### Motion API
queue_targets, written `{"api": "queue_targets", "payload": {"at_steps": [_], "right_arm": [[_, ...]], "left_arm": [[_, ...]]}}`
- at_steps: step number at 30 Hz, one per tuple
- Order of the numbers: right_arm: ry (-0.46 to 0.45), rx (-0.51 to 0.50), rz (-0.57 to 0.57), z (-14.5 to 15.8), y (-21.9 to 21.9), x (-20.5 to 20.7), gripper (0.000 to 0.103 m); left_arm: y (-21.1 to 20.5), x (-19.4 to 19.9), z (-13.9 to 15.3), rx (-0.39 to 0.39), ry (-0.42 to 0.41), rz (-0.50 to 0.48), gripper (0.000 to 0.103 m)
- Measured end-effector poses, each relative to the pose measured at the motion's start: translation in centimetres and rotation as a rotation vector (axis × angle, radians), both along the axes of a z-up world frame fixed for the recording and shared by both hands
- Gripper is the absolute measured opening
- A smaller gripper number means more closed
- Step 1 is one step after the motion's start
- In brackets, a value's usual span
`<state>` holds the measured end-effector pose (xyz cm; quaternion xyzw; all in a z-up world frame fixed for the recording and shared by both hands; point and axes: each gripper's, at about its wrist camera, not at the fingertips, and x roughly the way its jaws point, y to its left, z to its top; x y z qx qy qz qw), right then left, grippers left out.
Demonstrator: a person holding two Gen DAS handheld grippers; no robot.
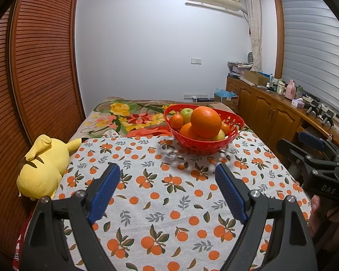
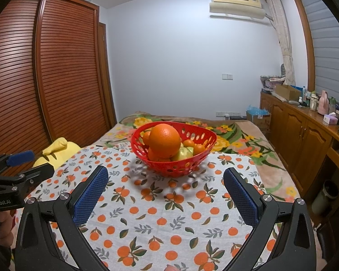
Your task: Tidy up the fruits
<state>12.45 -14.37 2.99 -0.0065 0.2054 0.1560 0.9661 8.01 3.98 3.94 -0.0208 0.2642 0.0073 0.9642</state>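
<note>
A red perforated basket (image 1: 231, 122) stands on the orange-print cloth (image 1: 160, 198) on the bed. It holds a large orange (image 1: 206, 118) on top, smaller oranges (image 1: 176, 121), a green apple (image 1: 186, 114) and yellowish fruit. It also shows in the right wrist view (image 2: 201, 135), with the large orange (image 2: 165, 140) on top. My left gripper (image 1: 167, 176) is open and empty, hovering over the cloth in front of the basket. My right gripper (image 2: 165, 178) is open and empty, also short of the basket. Each gripper shows at the edge of the other's view.
A yellow plush toy (image 1: 43, 169) lies at the cloth's left edge. A floral blanket (image 1: 124, 117) covers the bed behind the basket. A slatted wooden wardrobe (image 1: 38, 63) stands left. A cluttered wooden cabinet (image 1: 271, 103) runs along the right wall.
</note>
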Motion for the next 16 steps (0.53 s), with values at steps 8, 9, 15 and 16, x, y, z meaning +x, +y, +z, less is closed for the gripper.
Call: {"api": "queue_targets", "payload": {"at_steps": [8,9,15,16], "right_arm": [[0.001,0.0,0.001,-0.03,0.08,-0.07,0.103],[0.001,0.0,0.0,-0.02,0.09,-0.07,0.103],[0.0,0.0,-0.001,-0.03,0.16,-0.11,0.103],[0.0,0.0,0.001,-0.03,0.12,-0.1,0.103]], "left_arm": [[0.14,-0.05,0.01,0.0,0.0,-0.001,0.086],[0.14,-0.06,0.01,0.0,0.0,0.0,0.087],[0.08,-0.08,0.01,-0.001,-0.001,0.0,0.087],[0.08,-0.09,0.02,0.0,-0.001,0.0,0.087]]}}
